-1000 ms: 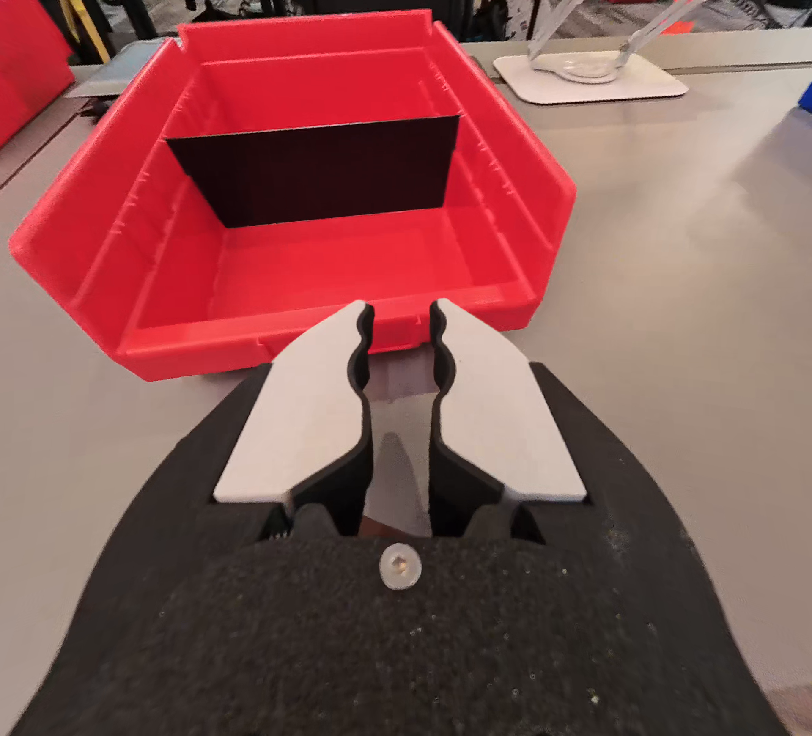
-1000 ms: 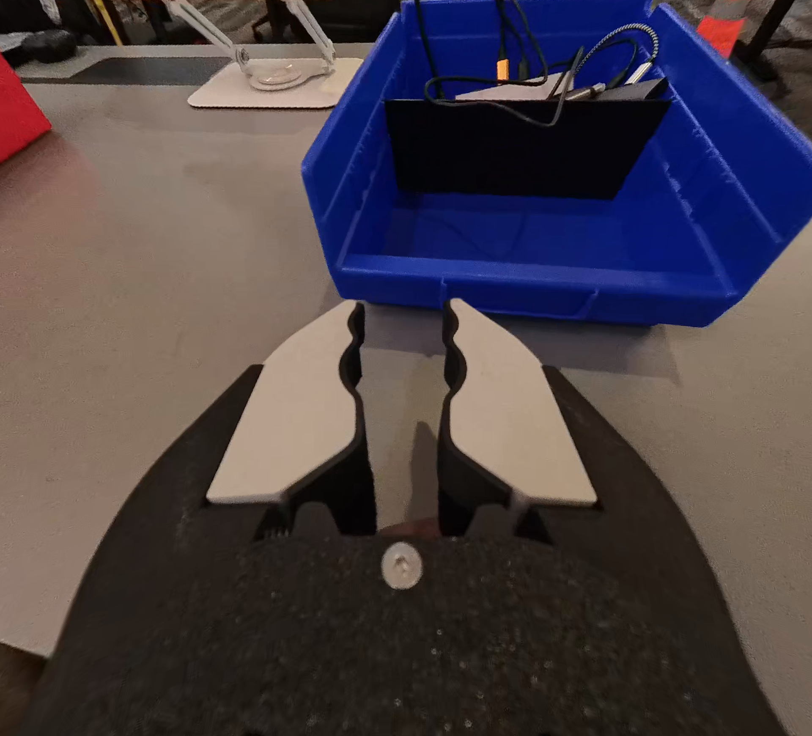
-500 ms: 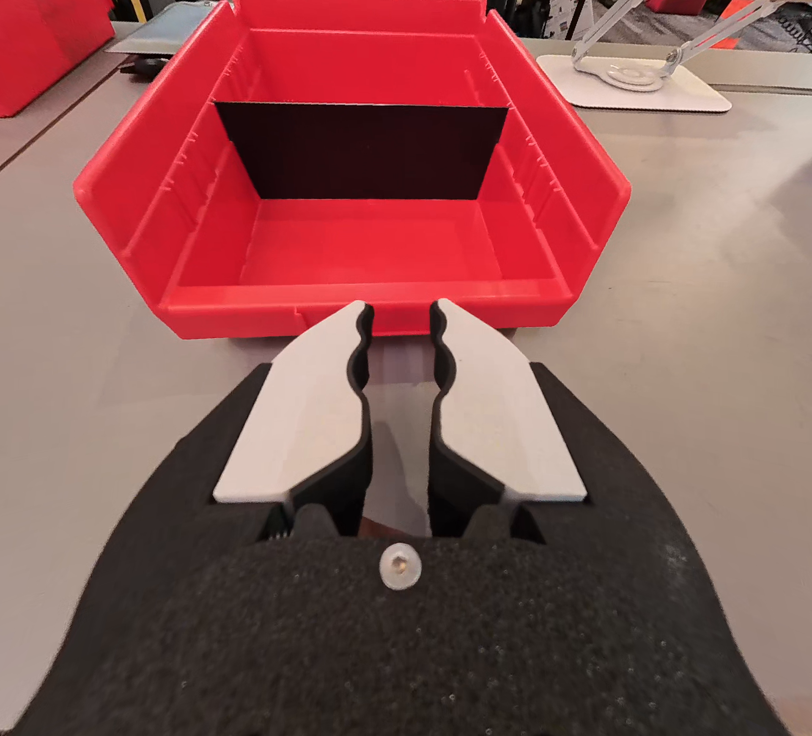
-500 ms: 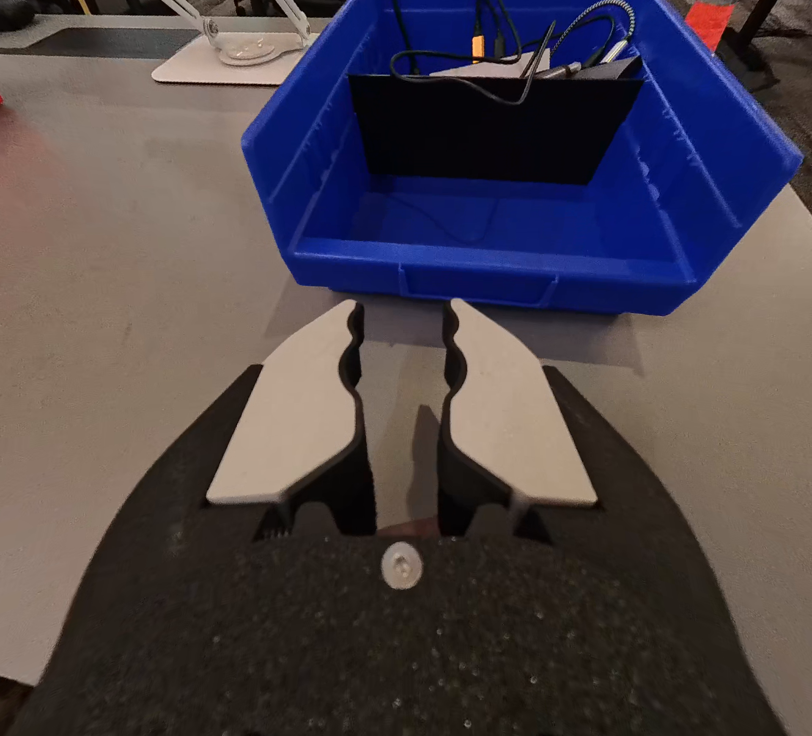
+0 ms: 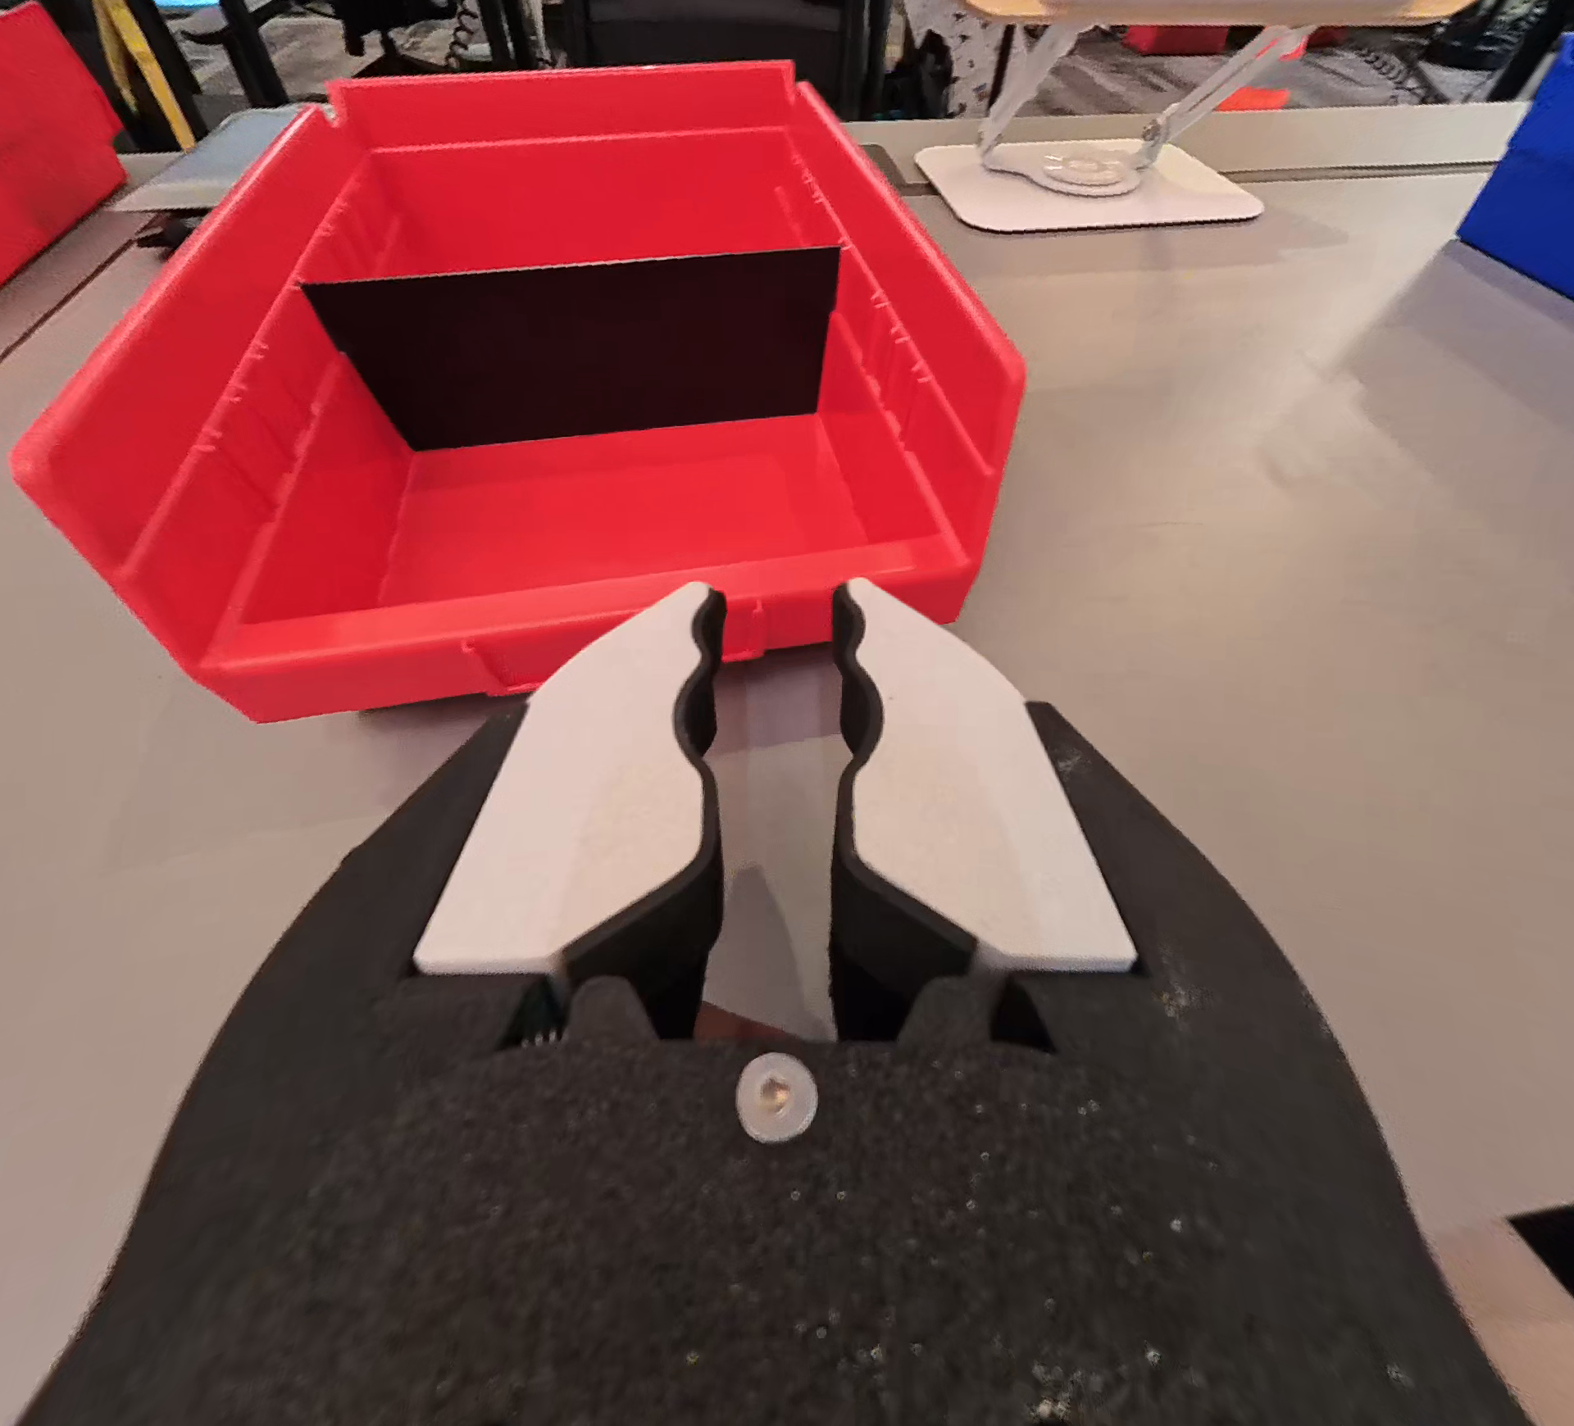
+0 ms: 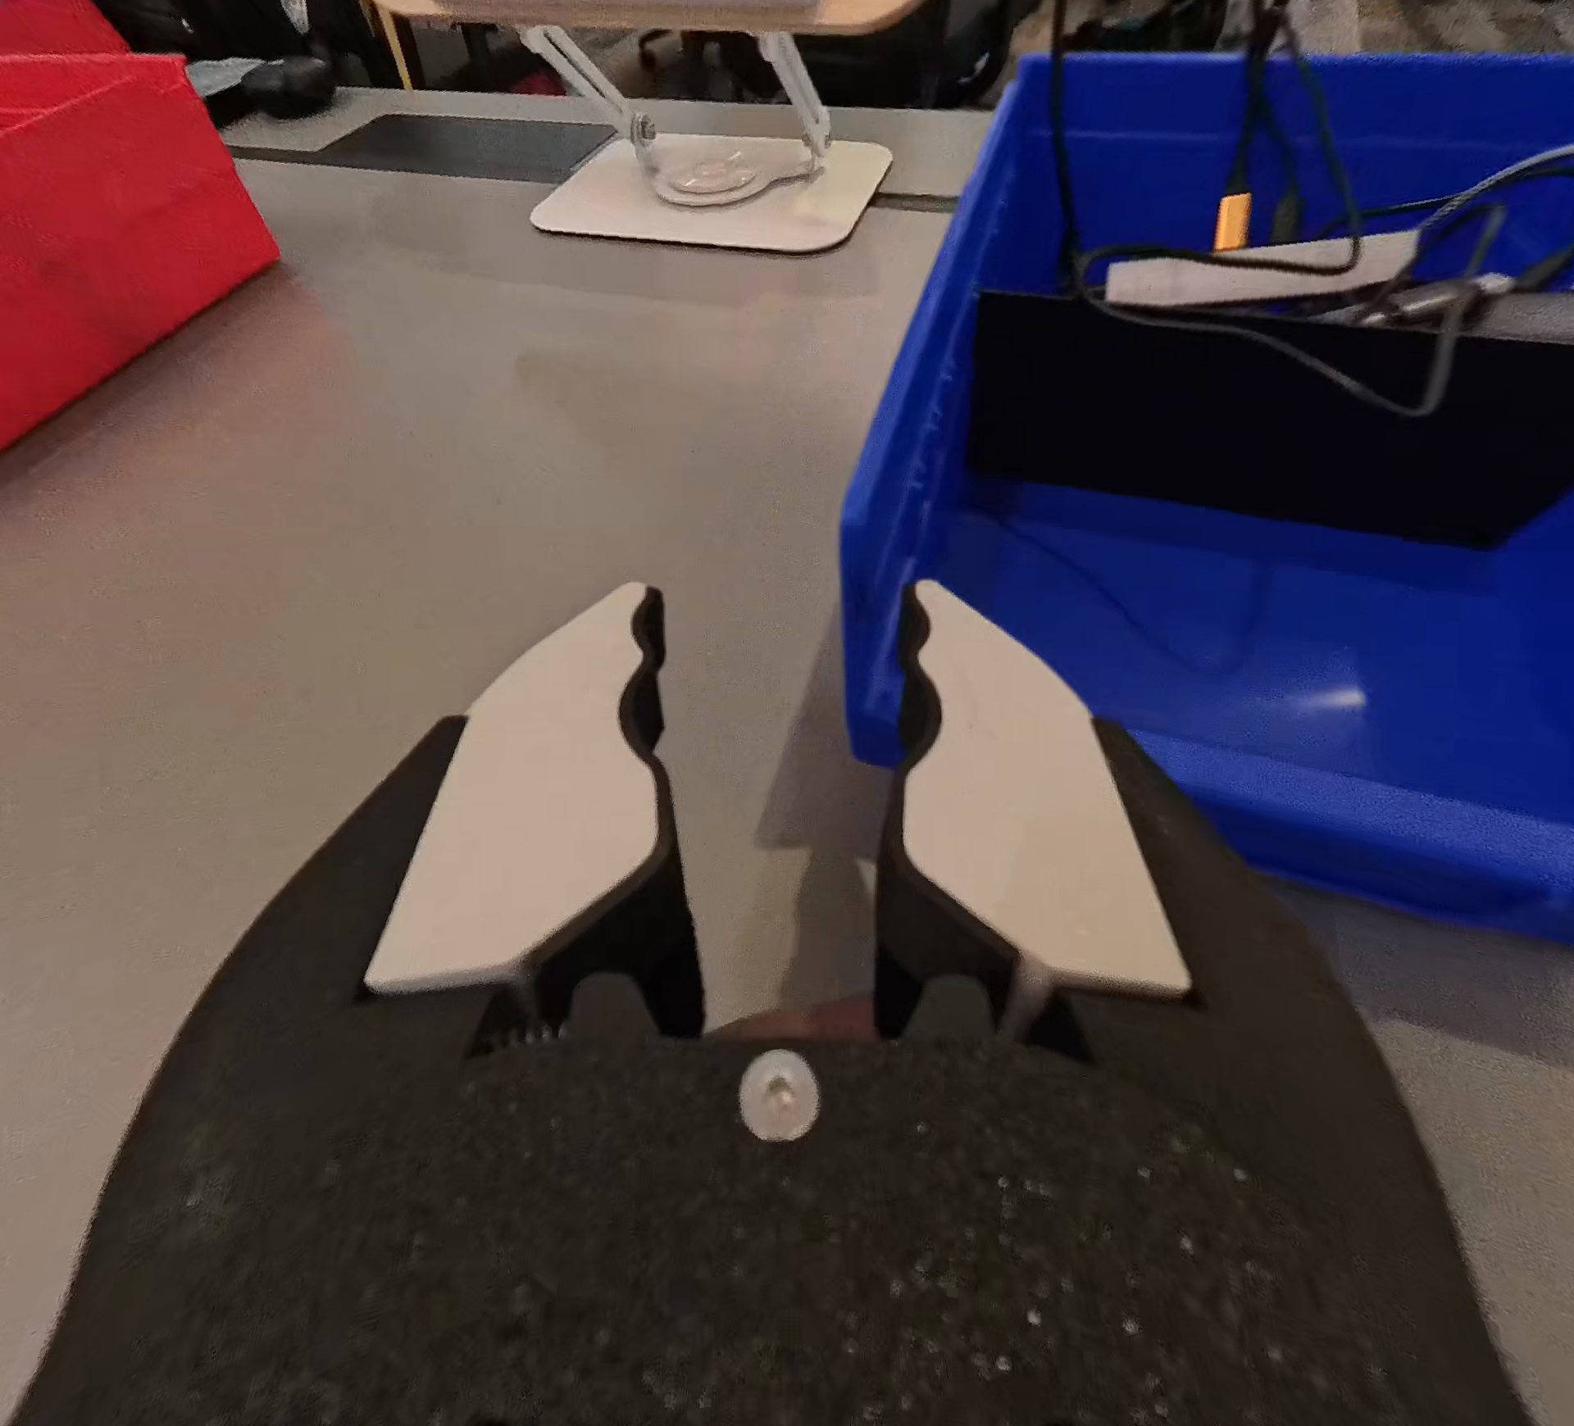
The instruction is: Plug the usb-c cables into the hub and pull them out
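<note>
Hub (image 6: 1260,274) half-hidden behind blue bin (image 6: 928,465) divider, cables (image 6: 1329,329) tangled; both tools spread, empty.

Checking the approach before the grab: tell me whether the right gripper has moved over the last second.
Yes. The right gripper has swung left: the blue bin, centred ahead earlier, now sits to its right, with the stand nearly straight ahead. Its fingers also stand wider apart.
</note>
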The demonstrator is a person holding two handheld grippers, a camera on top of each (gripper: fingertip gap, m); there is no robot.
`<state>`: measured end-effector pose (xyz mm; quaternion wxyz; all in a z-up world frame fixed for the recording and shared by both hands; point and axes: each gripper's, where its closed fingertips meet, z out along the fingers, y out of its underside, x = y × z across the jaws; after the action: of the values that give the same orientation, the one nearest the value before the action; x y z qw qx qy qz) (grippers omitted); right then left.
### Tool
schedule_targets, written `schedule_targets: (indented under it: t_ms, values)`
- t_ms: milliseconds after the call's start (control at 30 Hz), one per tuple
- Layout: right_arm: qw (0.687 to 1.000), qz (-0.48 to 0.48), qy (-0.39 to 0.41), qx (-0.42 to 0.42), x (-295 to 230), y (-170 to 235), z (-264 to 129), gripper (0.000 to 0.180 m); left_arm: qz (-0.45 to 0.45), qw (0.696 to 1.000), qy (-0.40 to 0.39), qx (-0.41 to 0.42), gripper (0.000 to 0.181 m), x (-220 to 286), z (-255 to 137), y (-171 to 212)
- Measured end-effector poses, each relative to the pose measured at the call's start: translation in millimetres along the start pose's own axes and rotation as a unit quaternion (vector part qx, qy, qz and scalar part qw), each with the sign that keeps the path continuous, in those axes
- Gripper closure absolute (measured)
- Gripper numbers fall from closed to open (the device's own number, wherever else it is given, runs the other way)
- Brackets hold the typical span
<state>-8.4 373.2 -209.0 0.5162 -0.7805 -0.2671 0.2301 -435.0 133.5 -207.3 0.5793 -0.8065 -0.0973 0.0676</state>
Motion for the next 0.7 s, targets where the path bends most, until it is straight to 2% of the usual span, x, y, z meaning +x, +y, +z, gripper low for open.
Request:
schedule_targets:
  t_ms: [167, 233, 300, 367, 400, 467, 600, 700]
  values:
    - [0.999, 0.044, -0.005, -0.002, -16, -6, 22, 0.112, 0.055, 0.998, -0.006, 0.0, 0.157, 13, -5, -4]
    - [0.999, 0.02, -0.024, -0.007, -31, -3, 20, 0.11, 0.073, 0.997, -0.001, 0.01, 0.157, 26, -9, -10]
    - [0.997, -0.022, -0.071, -0.029, -53, 4, 12, 0.117, 0.054, 0.998, 0.033, 0.022, 0.156, 57, -11, -15]
    - [0.991, -0.032, -0.124, -0.026, -72, 1, -7, 0.137, 0.037, 0.996, 0.082, 0.015, 0.156, 101, -7, -17]
    - [0.992, -0.027, -0.124, -0.008, -73, -5, -18, 0.133, 0.038, 0.995, 0.097, 0.005, 0.156, 123, -3, -15]
    - [0.997, -0.014, -0.07, 0.03, -52, -15, -43, 0.131, 0.039, 0.987, 0.155, -0.01, 0.151, 176, 6, -13]
    - [0.991, 0.015, 0.102, 0.089, 32, -17, -96, 0.134, 0.018, 0.964, 0.261, -0.04, 0.139, 275, 23, -14]
    - [0.979, 0.043, 0.186, 0.067, 86, 3, -109, 0.134, 0.03, 0.957, 0.284, -0.047, 0.131, 328, 48, -20]
